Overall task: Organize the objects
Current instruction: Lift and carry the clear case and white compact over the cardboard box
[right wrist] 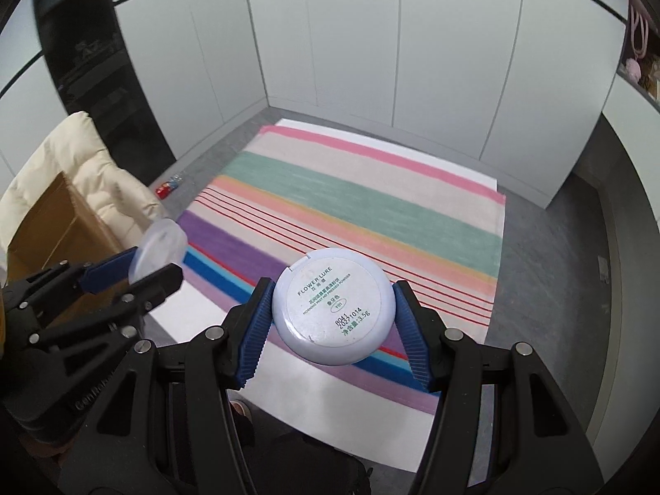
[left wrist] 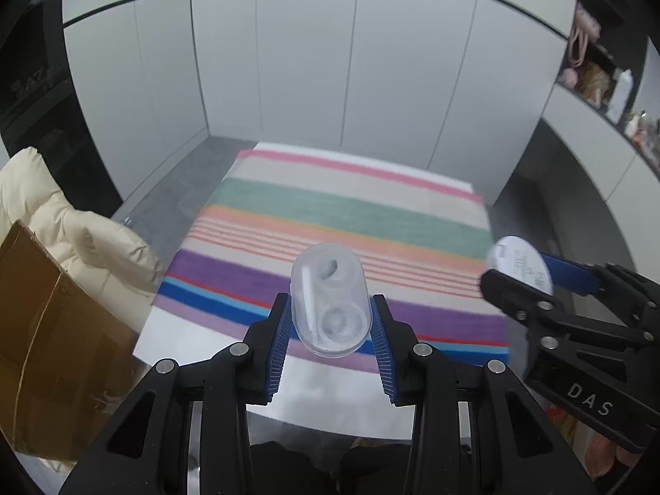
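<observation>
The clear oval case (left wrist: pixel 328 301) is clamped in the left gripper (left wrist: pixel 328 330) and the round powder compact (right wrist: pixel 332 306) in the right gripper (right wrist: pixel 332 321), both carried above the striped cloth (right wrist: pixel 371 202), neither yet put anywhere.

Jacket (right wrist: pixel 82 173) left of rug (right wrist: pixel 350 214), seemingly touching.

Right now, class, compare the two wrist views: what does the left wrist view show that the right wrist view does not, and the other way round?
Only the left wrist view shows the rings and stick inside the clear oval case and the cluttered shelf at right.

Only the right wrist view shows the printed label on the round powder compact and a small red item on the floor.

Both show the striped mat, cream jacket, cardboard box, and both grippers' jaws gripping their items.
</observation>
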Tool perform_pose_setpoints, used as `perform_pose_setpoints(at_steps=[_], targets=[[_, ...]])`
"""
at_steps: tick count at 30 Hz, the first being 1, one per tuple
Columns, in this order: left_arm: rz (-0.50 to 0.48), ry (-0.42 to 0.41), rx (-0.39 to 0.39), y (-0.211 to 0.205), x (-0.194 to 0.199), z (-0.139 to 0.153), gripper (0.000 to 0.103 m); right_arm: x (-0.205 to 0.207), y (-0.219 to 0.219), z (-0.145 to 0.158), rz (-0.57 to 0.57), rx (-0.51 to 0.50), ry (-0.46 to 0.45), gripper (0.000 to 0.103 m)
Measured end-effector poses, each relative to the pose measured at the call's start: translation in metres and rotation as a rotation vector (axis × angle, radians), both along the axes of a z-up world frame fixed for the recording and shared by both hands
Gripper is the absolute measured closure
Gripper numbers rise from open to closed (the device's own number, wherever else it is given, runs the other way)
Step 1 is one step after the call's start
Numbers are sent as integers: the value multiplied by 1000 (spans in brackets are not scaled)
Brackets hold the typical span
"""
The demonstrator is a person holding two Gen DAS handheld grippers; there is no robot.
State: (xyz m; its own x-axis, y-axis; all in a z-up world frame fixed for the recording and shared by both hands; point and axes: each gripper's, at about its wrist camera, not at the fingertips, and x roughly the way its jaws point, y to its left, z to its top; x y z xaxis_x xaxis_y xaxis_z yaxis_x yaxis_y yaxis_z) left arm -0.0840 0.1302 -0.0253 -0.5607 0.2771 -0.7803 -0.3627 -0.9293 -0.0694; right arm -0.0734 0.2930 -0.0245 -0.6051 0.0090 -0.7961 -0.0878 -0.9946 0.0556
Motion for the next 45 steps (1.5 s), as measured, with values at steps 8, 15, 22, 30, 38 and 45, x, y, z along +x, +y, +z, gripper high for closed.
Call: perform_pose_setpoints(at_steps=[8, 15, 22, 30, 38, 45], targets=[[39, 64, 8, -16, 6, 15, 65, 3, -11, 10, 53, -22, 35, 43], [88, 96, 15, -44, 0, 22, 65, -10, -17, 8, 59, -43, 33, 43], [151, 83, 13, -75, -7, 18, 65, -25, -37, 6, 93, -43, 29, 43], [203, 80, -5, -104, -9, 14, 65, -42, -74, 4, 164, -48, 20, 43], [252, 75, -13, -136, -9, 10, 65, -53, -116, 7, 228, -40, 30, 43], [313, 68, 2, -168, -13, 8, 65, -57, -148, 7, 283, -18, 31, 43]])
